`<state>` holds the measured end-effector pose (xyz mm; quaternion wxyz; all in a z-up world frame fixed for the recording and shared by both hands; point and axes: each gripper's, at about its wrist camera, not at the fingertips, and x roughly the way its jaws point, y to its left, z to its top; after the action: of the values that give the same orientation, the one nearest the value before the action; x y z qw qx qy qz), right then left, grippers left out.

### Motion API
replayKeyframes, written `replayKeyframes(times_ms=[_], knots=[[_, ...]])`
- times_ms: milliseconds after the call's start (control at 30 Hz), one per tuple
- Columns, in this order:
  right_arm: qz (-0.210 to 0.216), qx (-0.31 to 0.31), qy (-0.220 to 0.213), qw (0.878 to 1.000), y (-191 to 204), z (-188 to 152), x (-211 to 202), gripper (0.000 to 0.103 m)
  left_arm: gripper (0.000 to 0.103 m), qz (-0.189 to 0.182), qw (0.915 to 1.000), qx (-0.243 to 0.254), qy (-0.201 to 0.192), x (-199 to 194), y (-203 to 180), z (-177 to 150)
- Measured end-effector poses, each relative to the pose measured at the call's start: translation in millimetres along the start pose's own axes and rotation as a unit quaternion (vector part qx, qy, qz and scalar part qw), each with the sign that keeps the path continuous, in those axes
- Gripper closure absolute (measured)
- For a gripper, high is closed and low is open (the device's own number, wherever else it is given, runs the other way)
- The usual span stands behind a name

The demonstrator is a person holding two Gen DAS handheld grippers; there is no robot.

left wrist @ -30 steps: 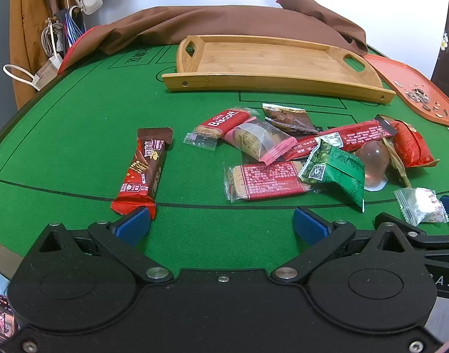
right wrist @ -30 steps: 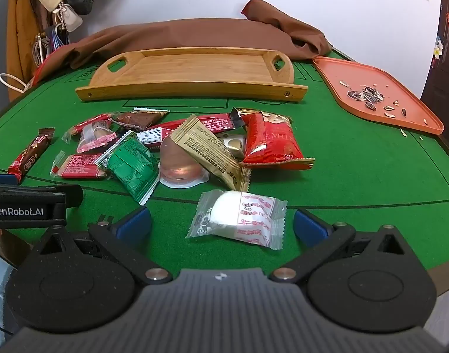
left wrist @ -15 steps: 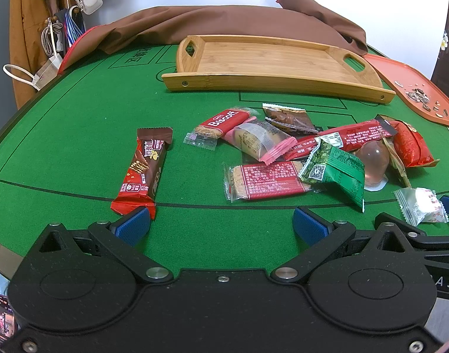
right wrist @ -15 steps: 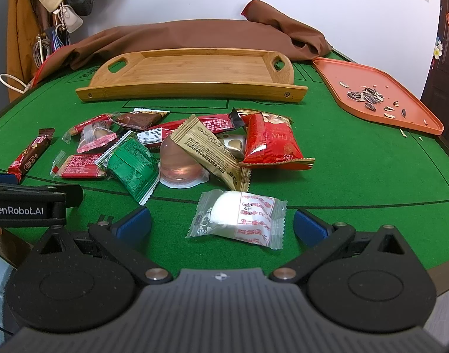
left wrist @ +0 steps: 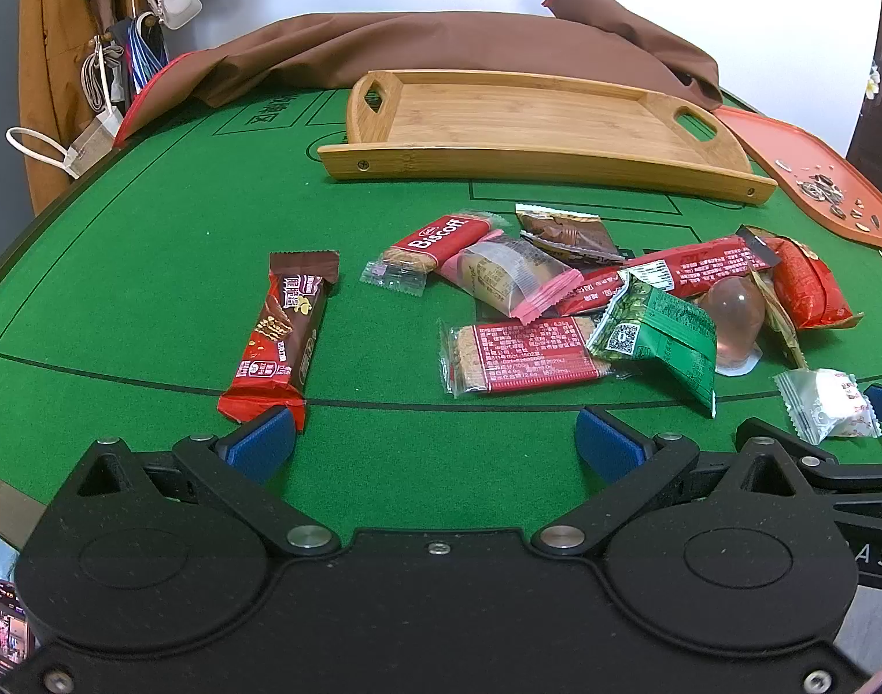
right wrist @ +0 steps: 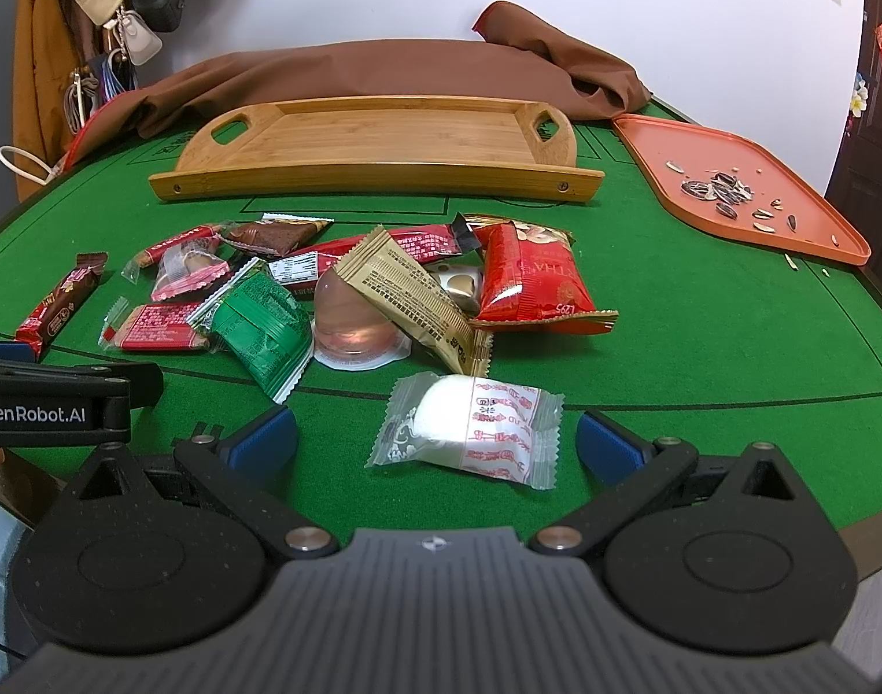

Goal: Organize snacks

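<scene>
We find the right gripper [right wrist: 435, 439] with its jaws spread wide, holding nothing. The white wrapped sweet [right wrist: 467, 431] lies flat on the green table [right wrist: 701, 335] between the blue pads, touching neither. The left gripper [left wrist: 432, 442] also stands wide apart and empty; its left pad [left wrist: 258, 442] sits just beside the lower end of the chocolate bar [left wrist: 281, 332], at about 11 o'clock from the jaw centre.

Against the views of one second ago and half a second ago, we note no shift in either gripper and no snack displaced. We judge that sorting has not begun and that both tools are paused at the near table edge.

Further out, the remaining snacks lie in a loose pile at 12 o'clock from the right gripper: a green packet [right wrist: 261, 324], a jelly cup [right wrist: 354, 332], a tan sachet [right wrist: 417, 301] and a red bag [right wrist: 527, 280], several overlapping. Beyond them, also at 12 o'clock, the wooden tray [right wrist: 377, 179] stands bare. An orange tray [right wrist: 747, 191] with seed husks sits at 2 o'clock.

We judge the white sweet the likeliest first pick, needing only a short advance and closure.
</scene>
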<state>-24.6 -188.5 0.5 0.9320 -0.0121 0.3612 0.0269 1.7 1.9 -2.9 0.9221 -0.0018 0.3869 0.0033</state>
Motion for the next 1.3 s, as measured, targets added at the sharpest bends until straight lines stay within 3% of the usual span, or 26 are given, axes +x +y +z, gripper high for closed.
replayKeyframes(times_ms=[1300], knots=[[-0.01,0.003,-0.008,1.0,1.0,1.0,-1.0,0.0,0.0,0.001,1.0,0.0,-0.002,1.6,0.2,0.4]])
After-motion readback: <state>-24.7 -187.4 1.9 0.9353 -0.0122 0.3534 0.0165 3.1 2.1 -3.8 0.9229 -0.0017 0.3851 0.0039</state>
